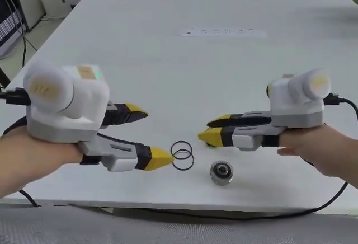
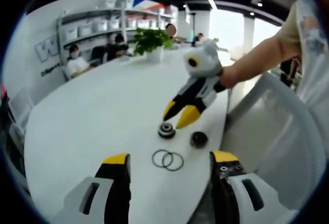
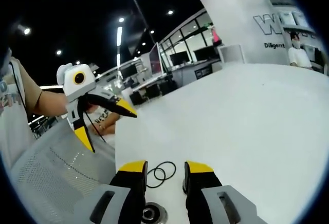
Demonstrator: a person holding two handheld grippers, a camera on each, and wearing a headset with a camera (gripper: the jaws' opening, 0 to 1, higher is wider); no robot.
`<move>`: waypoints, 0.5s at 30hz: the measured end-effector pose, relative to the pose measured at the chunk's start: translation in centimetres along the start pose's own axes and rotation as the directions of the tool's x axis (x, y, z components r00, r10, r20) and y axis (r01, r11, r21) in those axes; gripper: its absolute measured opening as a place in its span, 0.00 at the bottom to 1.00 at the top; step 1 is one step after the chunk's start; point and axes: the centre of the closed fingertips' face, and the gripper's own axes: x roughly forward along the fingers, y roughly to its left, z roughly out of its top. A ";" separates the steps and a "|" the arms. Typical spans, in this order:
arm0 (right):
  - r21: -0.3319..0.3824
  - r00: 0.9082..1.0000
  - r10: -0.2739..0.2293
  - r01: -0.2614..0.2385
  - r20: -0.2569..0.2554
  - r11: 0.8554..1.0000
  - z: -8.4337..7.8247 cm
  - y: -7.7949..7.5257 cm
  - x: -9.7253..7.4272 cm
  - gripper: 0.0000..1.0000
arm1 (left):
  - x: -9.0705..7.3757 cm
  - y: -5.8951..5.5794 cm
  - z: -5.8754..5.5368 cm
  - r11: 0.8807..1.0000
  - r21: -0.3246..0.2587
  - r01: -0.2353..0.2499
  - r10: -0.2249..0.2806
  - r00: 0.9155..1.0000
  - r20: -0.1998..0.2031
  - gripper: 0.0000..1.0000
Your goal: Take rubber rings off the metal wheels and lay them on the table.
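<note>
Two rubber rings (image 1: pixel 182 155) lie on the tabletop (image 1: pixel 168 70) near a metal wheel (image 1: pixel 221 173). The left hand-held gripper (image 1: pixel 159 135) and right hand-held gripper (image 1: pixel 204 131) are released and empty, so the task is probably nearly finished.

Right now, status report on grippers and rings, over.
Left gripper open, empty; right gripper open, empty. Two rubber rings lie overlapping on the table between the tips. Metal wheel beside them. Nothing blocking.

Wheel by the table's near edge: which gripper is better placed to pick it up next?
Right, probably. In the head view the right gripper hangs open just beyond the wheel, while the left gripper sits farther off, with the two loose rings between it and the wheel.
</note>
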 end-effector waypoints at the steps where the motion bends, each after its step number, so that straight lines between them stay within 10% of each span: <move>1: 0.002 1.000 -0.006 0.006 0.005 1.000 0.1 -0.2 -0.2 0.27 | 0.1 0.0 0.0 1.000 0.001 0.000 0.000 1.000 0.000 0.63; 15: 0.000 0.997 -0.073 0.073 0.028 0.997 0.1 -2.1 -2.1 0.27 | 2.2 1.4 0.8 1.000 0.003 0.009 -0.009 1.000 -0.015 0.61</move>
